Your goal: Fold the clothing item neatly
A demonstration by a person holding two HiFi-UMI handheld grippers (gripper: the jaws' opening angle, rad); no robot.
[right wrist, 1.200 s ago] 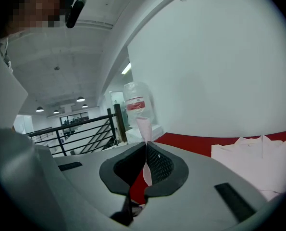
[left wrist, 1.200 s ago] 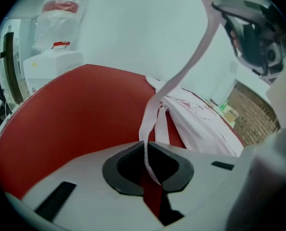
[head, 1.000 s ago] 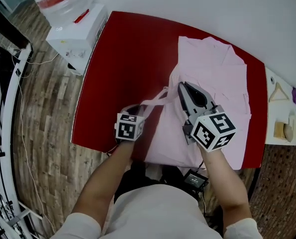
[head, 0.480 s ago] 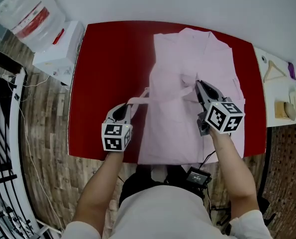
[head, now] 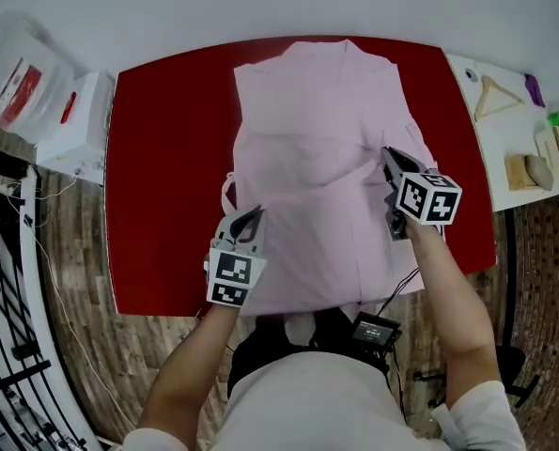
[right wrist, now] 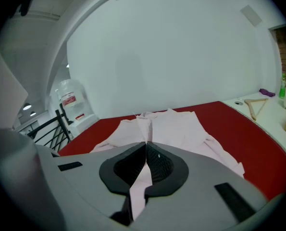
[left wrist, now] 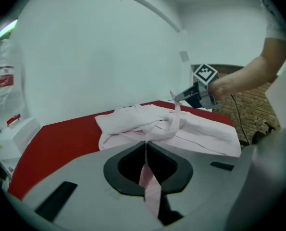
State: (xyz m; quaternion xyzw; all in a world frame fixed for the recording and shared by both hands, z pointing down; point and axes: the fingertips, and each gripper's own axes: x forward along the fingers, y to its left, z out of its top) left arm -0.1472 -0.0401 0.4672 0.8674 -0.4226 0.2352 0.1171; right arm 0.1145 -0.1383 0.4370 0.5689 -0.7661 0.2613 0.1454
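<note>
Both grippers have moved. The left gripper came in from the bare red table to the pink shirt's edge at 7 o'clock. The right gripper went from the shirt's middle out to its 3 o'clock side. Each gripper's jaws are pinched tight on pink cloth. The shirt lies spread out mid-table. A water jug stands at 10 o'clock.
</note>
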